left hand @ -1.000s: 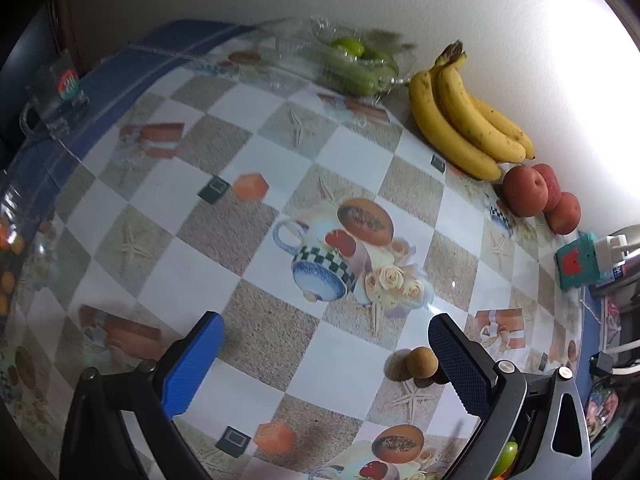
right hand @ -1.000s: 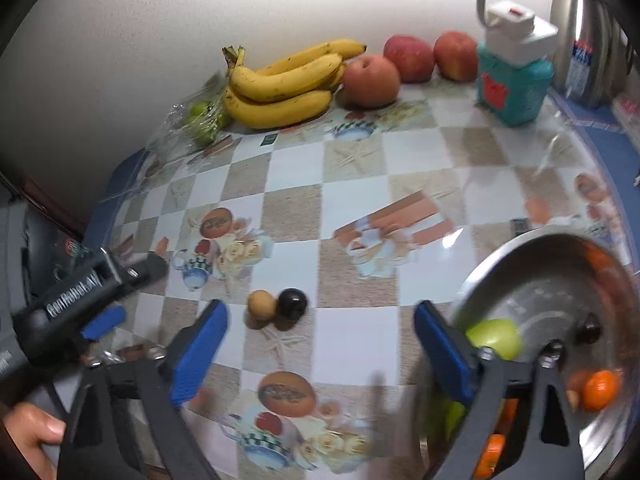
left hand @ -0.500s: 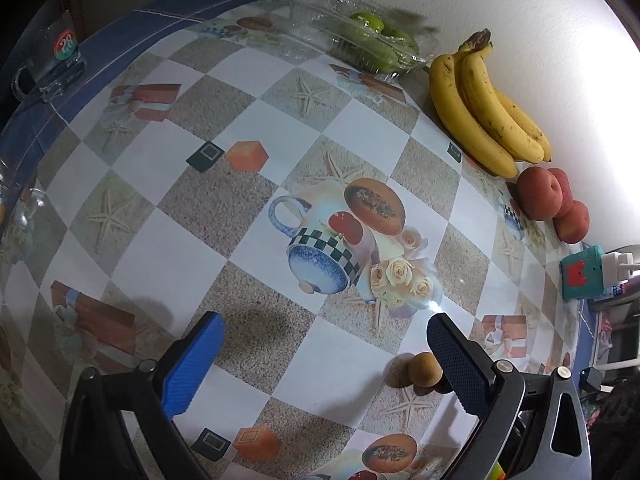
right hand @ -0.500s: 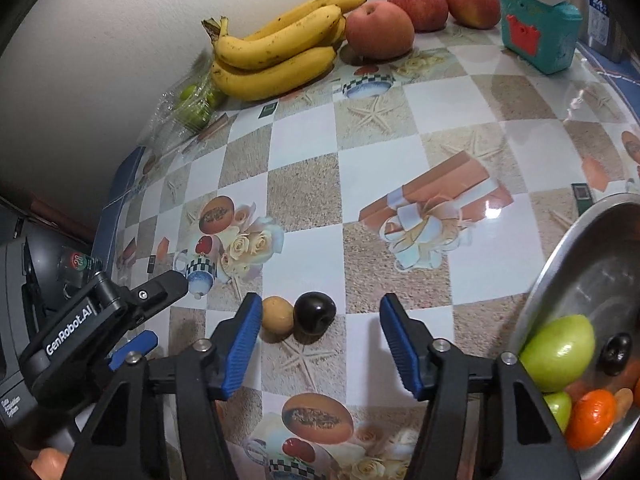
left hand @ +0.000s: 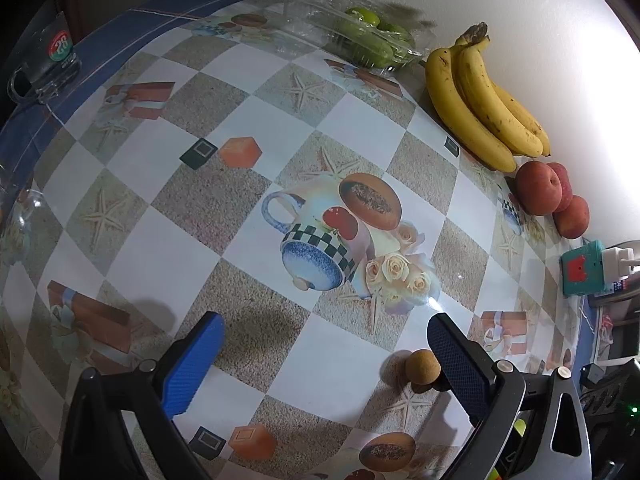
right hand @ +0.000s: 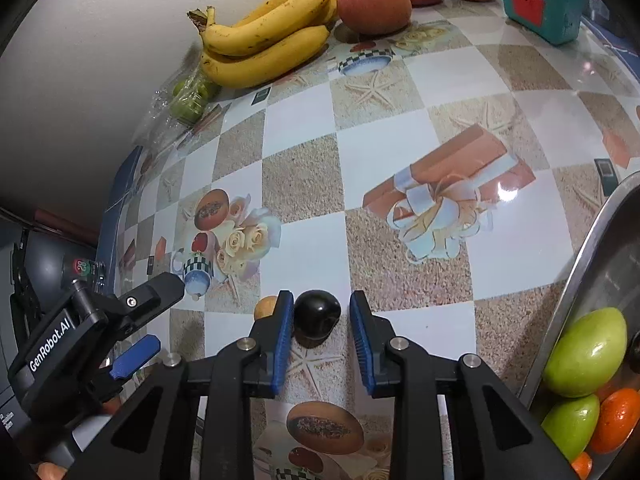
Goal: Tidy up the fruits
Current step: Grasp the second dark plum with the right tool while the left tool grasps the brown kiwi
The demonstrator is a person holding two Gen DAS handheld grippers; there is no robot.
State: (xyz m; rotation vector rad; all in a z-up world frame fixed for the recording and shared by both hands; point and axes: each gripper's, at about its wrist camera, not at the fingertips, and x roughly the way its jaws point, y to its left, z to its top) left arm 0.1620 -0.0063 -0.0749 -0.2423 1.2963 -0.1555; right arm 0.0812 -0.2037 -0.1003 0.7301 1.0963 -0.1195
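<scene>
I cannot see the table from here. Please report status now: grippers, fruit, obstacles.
Right gripper open, straddling the black fruit, not clamped. Left gripper open, holding nothing. Small tan fruit sits against the right gripper's left finger; may get nudged.

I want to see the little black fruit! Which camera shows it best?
The right wrist view: the black fruit sits whole between the right gripper and its open fingers. In the left wrist view it's hidden behind the brown fruit and a finger.

tan fruit (right hand: 265,307) half behind right tongs (right hand: 318,338), bowl (right hand: 592,240) cut off
</scene>
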